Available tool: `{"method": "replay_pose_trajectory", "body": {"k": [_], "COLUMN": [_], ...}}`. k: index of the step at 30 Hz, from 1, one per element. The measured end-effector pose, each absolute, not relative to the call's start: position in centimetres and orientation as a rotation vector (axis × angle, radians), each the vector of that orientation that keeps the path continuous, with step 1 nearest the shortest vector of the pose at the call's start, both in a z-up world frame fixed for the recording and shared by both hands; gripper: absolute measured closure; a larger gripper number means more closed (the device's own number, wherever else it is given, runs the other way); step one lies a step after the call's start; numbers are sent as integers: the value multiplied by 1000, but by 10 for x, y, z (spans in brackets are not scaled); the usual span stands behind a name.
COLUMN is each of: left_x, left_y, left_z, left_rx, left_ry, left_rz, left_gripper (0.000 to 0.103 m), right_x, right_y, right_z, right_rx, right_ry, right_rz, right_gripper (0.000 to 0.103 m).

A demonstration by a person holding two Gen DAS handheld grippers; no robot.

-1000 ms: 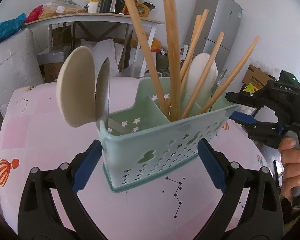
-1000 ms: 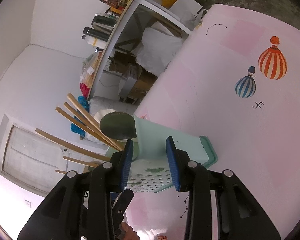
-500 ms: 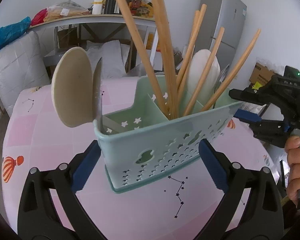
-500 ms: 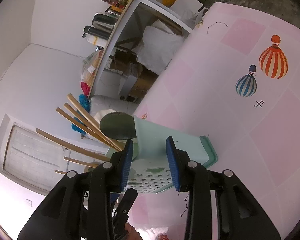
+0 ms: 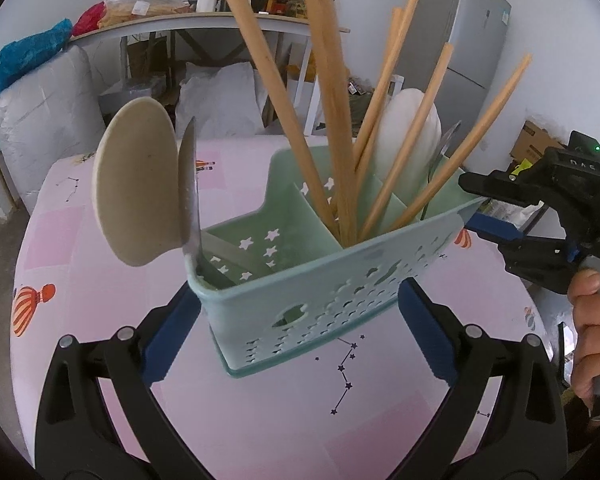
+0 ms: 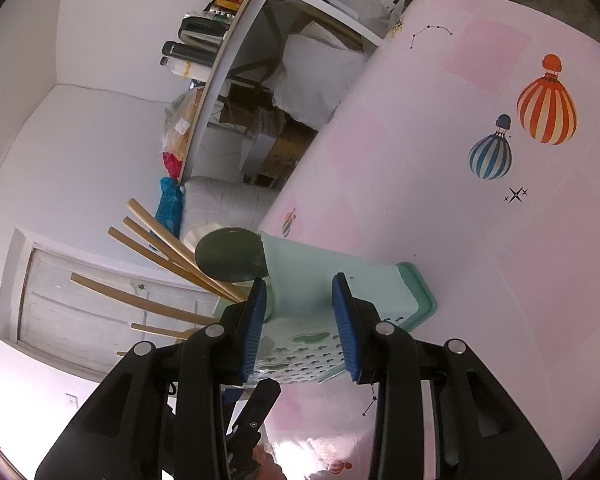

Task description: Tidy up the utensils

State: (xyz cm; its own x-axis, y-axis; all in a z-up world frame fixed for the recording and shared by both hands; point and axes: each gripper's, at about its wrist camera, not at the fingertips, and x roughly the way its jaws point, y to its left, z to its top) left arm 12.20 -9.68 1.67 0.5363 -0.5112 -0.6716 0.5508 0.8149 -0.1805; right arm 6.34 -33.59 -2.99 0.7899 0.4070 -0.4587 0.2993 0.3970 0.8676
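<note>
Caddy (image 5: 324,280): mint perforated plastic, star cutouts, between left gripper (image 5: 296,334) pads, spread wide, not pressing.
Right gripper (image 6: 300,326): narrow, clamping the caddy's end wall.
Contents: round wooden sticks (image 5: 332,92), flat beige spoon (image 5: 138,184).

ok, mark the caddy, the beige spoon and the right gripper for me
green caddy (image 5: 324,280): left wrist view, perforated front wall.
beige spoon (image 5: 136,184): left wrist view, back of its bowl.
right gripper (image 6: 300,328): right wrist view, midway between its blue pads.
</note>
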Motion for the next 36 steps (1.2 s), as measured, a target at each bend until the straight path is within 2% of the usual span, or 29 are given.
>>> {"method": "replay_pose_trajectory", "body": {"k": [10, 17, 23, 27, 36], "left_x": [116, 96, 59, 31, 11], "left_y": [-91, -78, -68, -66, -58], "left_z": [10, 0, -6, -15, -22], "left_rx": [57, 115, 153, 197, 191], "left_ry": [771, 753, 745, 728, 772], "left_rz": [-680, -671, -624, -561, -515], "left_gripper": [9, 9, 9, 9, 9], "right_x": [30, -8, -36, -49, -69], "right_y": [-339, -314, -262, -246, -211], "right_z": [-37, -43, -58, -66, -75], "right_rx": [1217, 1006, 587, 447, 218], "right_ry": [596, 628, 777, 805, 775], "right_rz": [115, 24, -130, -224, -312], "right_gripper": [65, 58, 45, 32, 12]}}
